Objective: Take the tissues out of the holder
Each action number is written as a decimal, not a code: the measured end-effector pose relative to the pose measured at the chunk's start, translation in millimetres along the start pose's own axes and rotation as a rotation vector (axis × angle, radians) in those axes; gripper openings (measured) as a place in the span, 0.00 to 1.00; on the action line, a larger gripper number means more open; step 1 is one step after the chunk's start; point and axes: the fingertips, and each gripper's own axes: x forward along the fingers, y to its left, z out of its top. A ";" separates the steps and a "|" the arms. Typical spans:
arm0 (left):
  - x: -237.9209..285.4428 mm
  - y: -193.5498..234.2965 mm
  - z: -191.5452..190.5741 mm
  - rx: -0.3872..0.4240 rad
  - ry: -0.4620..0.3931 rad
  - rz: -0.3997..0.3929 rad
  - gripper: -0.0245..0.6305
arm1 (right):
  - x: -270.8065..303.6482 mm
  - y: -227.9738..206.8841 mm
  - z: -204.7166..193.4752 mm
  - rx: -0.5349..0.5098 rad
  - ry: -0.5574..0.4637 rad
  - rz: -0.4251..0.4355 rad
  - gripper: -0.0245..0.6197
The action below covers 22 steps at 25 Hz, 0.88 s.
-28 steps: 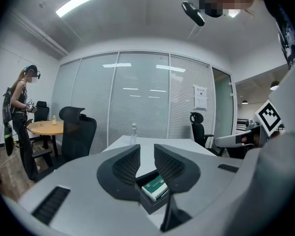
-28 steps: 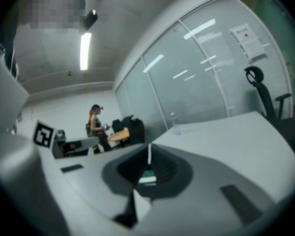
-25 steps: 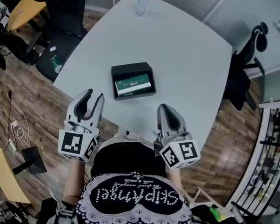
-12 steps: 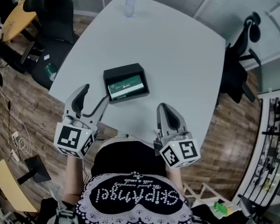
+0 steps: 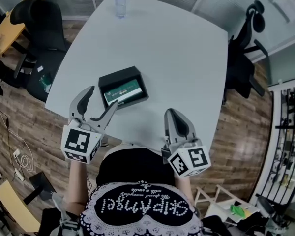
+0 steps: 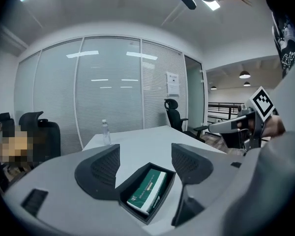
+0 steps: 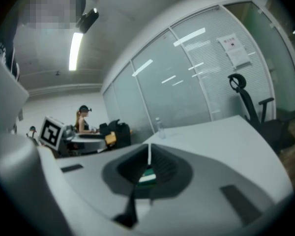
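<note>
Black holder (image 5: pixel 118 75) near table (image 5: pixel 177 58) edge | left claw (image 5: pixel 103 96) just opened, empty (beside holder) | right claw (image 5: pixel 172 114) clenched

The left gripper (image 5: pixel 103 96) and the right gripper (image 5: pixel 173 113) are each a light grey moulded plastic shell with two tapering fingers, lined with dark grey ribbed pads (image 6: pixel 104 167). At the rear of the left one sits a white cube with black square markers (image 5: pixel 81 144); the right one carries a matching marker cube (image 5: pixel 191 161). Behind the cubes the person wears a black top (image 5: pixel 132 168) with white script lettering (image 5: pixel 143 206) and curved rows of small white beads (image 5: pixel 137 186).
</note>
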 end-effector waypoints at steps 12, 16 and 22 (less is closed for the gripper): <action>38.4 -11.5 -28.0 0.010 0.105 -0.089 0.56 | -4.3 -11.2 -7.9 0.020 0.013 -0.026 0.09; 50.9 -14.9 -39.9 -0.004 0.141 -0.110 0.57 | -5.0 -14.6 -16.1 0.036 0.028 -0.032 0.09; 66.7 -17.7 -54.8 -0.007 0.173 -0.135 0.58 | -3.3 -18.8 -34.7 0.060 0.070 -0.042 0.09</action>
